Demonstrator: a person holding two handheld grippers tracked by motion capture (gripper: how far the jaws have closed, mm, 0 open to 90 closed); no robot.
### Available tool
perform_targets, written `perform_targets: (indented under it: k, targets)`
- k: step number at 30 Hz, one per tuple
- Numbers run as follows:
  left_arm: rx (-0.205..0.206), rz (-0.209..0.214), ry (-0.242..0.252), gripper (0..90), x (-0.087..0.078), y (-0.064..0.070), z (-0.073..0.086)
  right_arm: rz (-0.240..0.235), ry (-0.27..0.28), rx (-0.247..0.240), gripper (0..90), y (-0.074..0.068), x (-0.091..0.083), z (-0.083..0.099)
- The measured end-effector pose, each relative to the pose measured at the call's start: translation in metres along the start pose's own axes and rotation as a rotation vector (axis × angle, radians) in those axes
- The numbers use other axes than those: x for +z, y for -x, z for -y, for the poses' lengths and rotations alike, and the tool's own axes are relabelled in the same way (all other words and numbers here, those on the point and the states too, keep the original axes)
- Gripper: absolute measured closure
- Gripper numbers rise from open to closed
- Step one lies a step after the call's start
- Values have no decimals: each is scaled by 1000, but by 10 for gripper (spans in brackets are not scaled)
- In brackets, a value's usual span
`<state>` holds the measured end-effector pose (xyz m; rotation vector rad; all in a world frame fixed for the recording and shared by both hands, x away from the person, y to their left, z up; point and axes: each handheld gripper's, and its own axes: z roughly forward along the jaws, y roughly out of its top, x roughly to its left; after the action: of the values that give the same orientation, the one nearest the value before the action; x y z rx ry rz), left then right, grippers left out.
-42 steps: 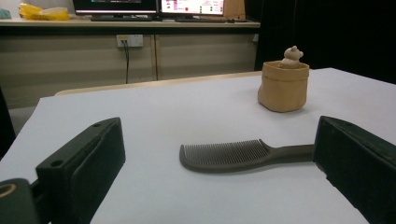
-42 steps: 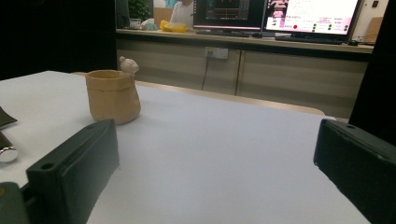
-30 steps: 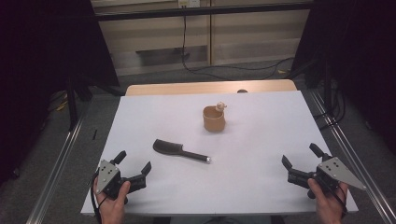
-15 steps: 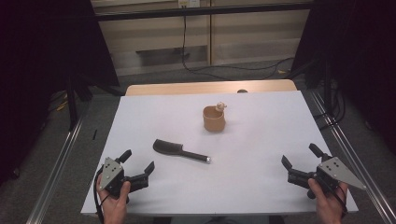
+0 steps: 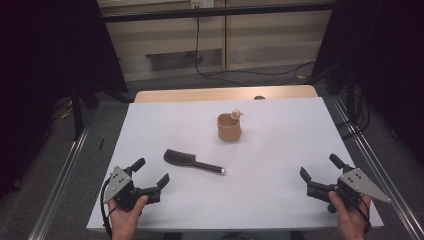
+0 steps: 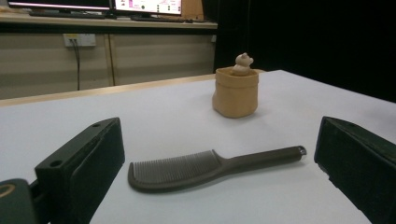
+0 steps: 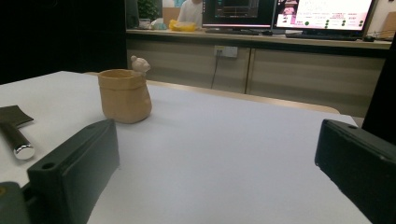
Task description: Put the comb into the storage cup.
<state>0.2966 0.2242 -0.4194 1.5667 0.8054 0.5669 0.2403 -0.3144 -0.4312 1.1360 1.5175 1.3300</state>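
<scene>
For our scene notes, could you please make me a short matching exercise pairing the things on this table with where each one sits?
Things:
1. comb
2. cup
3. left gripper
4. right gripper

Places:
A. near right corner of the table
B. far middle, figure on its rim
C. near left corner
D. lying flat ahead of the left gripper

Pairs: 1-D, 2-B, 3-C, 4-A

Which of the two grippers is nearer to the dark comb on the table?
The left gripper. The comb lies just ahead of its open jaws, on the left half of the table, while the right gripper sits far off by the right edge.
</scene>
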Motion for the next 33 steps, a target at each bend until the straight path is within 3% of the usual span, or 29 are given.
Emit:
perform_targets:
  k: [6, 9, 15, 19, 27, 33]
  targets:
    - [-3, 26, 25, 13, 6, 3, -5, -5, -1, 6, 0, 1, 0, 0]
    - [24, 46, 26, 13, 9, 6, -8, -5, -4, 8, 0, 1, 0, 0]
    - [37, 86, 7, 17, 16, 11, -9, -16, -4, 9, 0, 0, 0, 1]
    - [55, 105, 24, 36, 23, 16, -13, -15, -1, 8, 0, 0, 0, 0]
    - [57, 96, 24, 38, 37, 18, -16, -18, -6, 2, 0, -1, 2, 1]
    - [65, 116, 45, 38, 47, 20, -24, -24, -4, 3, 0, -1, 1, 1]
